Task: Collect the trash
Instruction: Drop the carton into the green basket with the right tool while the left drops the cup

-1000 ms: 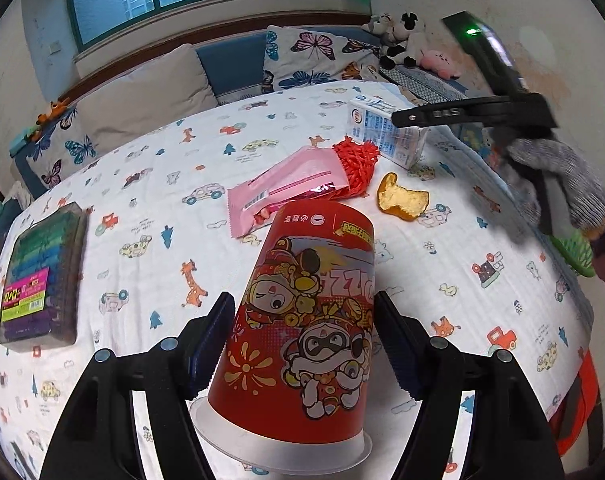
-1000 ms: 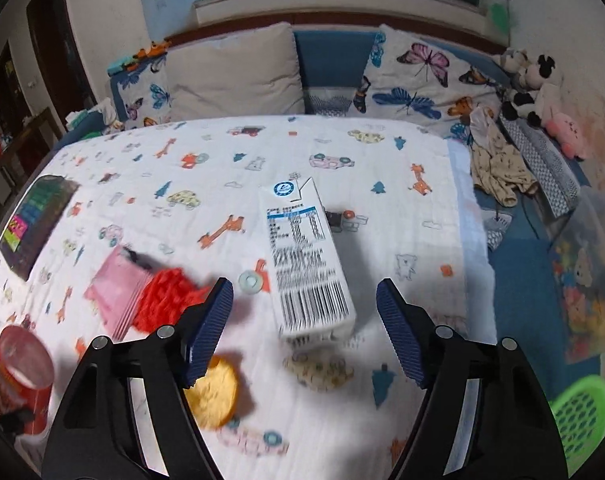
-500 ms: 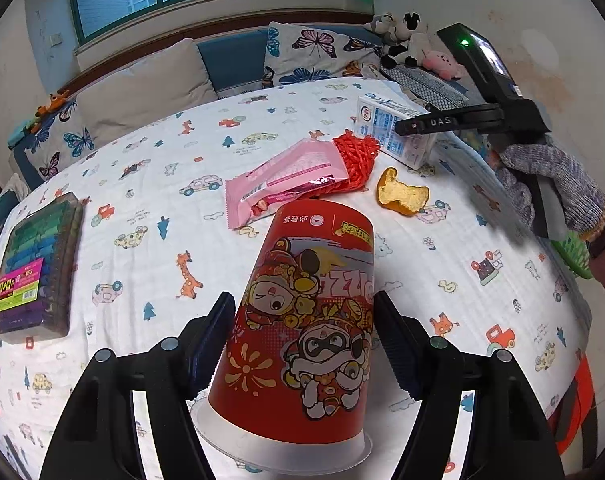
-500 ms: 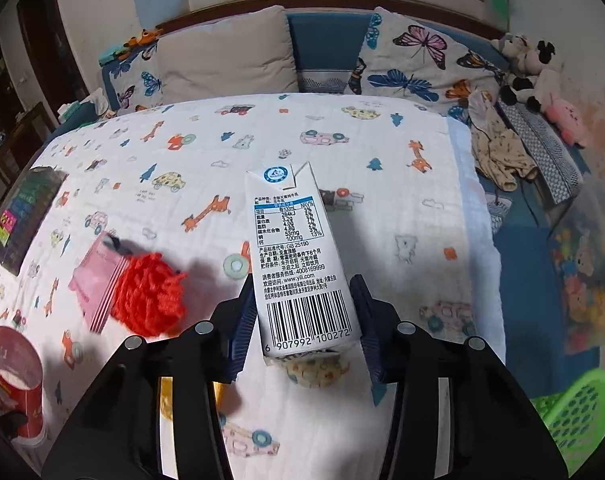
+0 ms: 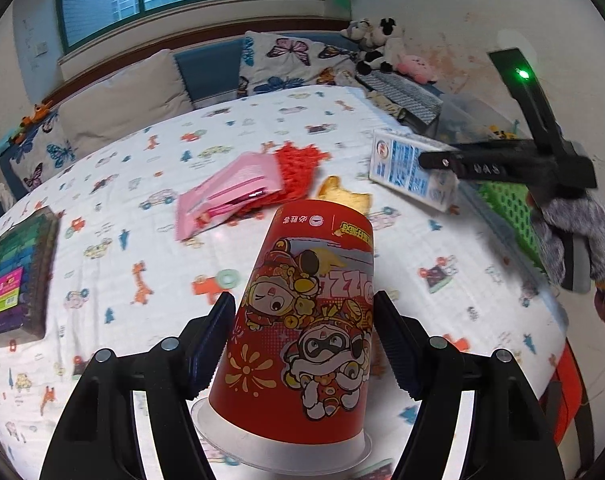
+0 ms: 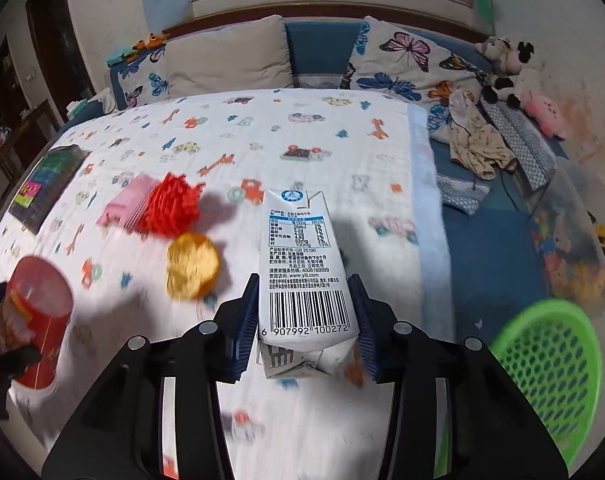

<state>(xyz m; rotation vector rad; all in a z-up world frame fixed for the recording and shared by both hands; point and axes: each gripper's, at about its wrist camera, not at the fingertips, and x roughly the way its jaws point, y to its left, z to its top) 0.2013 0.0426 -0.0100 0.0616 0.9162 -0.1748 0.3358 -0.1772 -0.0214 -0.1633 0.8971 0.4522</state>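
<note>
My left gripper (image 5: 304, 344) is shut on a red cartoon-printed paper cup (image 5: 306, 320), held upside down above the bed; the cup also shows in the right wrist view (image 6: 30, 316). My right gripper (image 6: 304, 320) is shut on a white and blue milk carton (image 6: 302, 264), lifted off the bed; the carton also shows in the left wrist view (image 5: 410, 168). A pink wrapper (image 5: 226, 192), a red mesh piece (image 5: 298, 164) and a golden crumpled wrapper (image 6: 190, 264) lie on the patterned bedsheet (image 5: 114, 240).
A green plastic basket (image 6: 550, 364) sits on the floor right of the bed. A dark box of coloured items (image 5: 14, 272) lies at the bed's left side. Pillows (image 6: 226, 56) and plush toys (image 6: 510, 68) are at the back.
My right gripper closed on the milk carton and lifted it, moving right toward the green basket. The left gripper kept holding the red cup and moved a little.
</note>
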